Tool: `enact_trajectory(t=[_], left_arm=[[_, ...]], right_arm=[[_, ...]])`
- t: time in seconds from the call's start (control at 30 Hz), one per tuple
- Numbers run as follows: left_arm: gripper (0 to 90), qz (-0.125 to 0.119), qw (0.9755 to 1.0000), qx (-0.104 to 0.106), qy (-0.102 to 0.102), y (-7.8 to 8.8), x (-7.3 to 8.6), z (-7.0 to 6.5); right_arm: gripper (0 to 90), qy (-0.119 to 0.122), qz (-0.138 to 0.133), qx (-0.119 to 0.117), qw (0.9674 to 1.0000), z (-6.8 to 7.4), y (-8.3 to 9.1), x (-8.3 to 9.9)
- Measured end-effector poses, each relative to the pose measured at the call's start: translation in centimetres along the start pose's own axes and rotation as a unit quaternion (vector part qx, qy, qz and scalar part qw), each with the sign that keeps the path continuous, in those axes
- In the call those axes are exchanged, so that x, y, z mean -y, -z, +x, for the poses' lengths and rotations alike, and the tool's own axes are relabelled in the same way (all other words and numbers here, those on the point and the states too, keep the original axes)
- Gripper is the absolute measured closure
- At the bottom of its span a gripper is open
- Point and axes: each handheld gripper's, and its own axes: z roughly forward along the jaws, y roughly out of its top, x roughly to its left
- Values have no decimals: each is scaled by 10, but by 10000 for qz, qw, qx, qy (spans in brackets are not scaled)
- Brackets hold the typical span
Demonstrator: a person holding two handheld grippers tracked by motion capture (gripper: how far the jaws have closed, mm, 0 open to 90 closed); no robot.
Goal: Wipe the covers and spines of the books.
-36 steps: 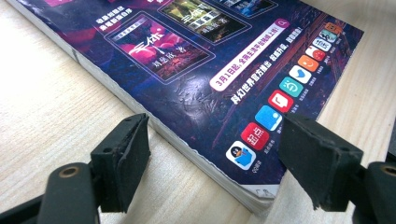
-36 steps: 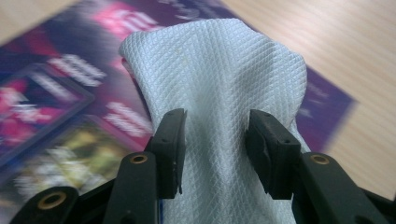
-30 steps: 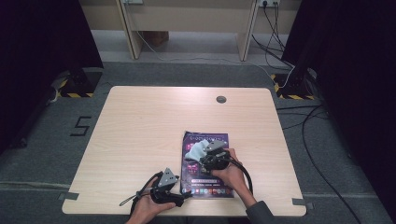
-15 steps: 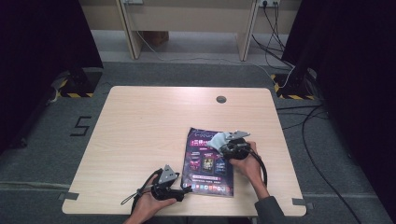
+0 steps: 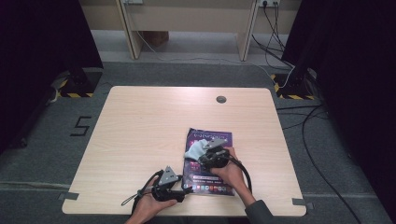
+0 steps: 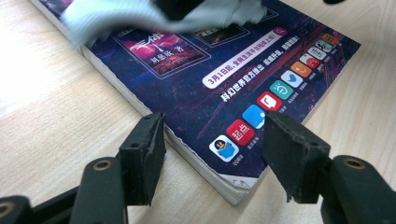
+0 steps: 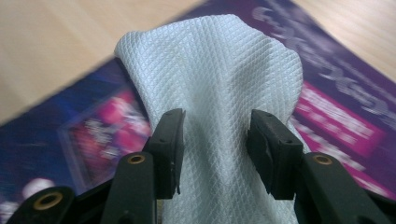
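On the light wooden table (image 5: 140, 121), the left gripper (image 5: 184, 190) lies low near the front edge, held in the person's left hand (image 5: 147, 207), its jaws pointing toward the near left corner of the dark purple glossy magazine (image 5: 208, 163). In the left gripper view, the two black jaws stand apart on either side of that corner (image 6: 233, 182): the left jaw over bare wood just beside the page edge, the right jaw at the magazine's lower edge. They have just been closing, with the corner between them, yet a gap remains on each side and the pads do not press on it.

The magazine lies flat, cover up, right of the table's centre and toward the front edge.

On its upper half rests the pale grey-white woven cloth (image 5: 194, 150), bunched. The right gripper (image 5: 205, 151), held in the person's right hand (image 5: 229, 170), is over the magazine with the cloth at its tips. In the right gripper view, the cloth (image 7: 215, 70) rises between the two jaws, which stand at a moderate spread with the fabric filling the space between them. It is pinched there and drapes forward onto the cover (image 7: 336, 116).
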Motion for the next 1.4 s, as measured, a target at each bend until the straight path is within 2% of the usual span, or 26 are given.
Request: enact_trajectory(t=[0.07,0.13,0.23,0.27,0.3,0.33,0.4,0.47,0.57,0.73,0.87,1.03,1.1,1.2,1.4], left_arm=[[386,-12,10000,22,8,0,0,0],[383,4,10000,70,26,0,0,0],[369,48,9999,119,-25,1,0,0],[369,86,9998,157,-3,2,-1,0],[369,138,9996,227,33,4,-1,0],[349,178,9995,255,28,5,-1,1],[322,166,9996,224,-28,9,-2,3],[304,95,9998,176,54,14,-3,10],[283,81,9997,34,206,23,-3,23],[260,176,9989,-228,376,35,-1,41],[242,329,9977,-426,410,41,2,50],[223,431,9966,-528,463,50,9,55],[220,461,9962,-577,469,52,10,56],[219,471,9963,-564,450,52,11,56],[215,563,9959,-602,373,49,12,56]], right_arm=[[561,131,-25,-134,9998,12,-3,-3],[561,184,-36,-182,9997,17,-4,-4],[550,228,-27,-246,9994,17,-3,-4],[545,141,-45,-299,9994,15,-4,-4],[545,70,-75,-349,9993,11,-4,-2],[541,53,-69,-299,9995,8,-3,-1],[536,63,-17,-120,9999,1,0,0],[536,-56,9,51,10000,-11,3,4],[536,-280,40,372,9989,-34,9,12],[536,-751,78,707,9946,-66,21,27],[542,-861,77,763,9933,-74,25,32],[563,-700,165,809,9941,-61,27,31],[565,-544,160,703,9959,-51,27,31],[567,-415,73,414,9983,-30,26,29],[566,-22,12,-8,10000,7,20,22]])
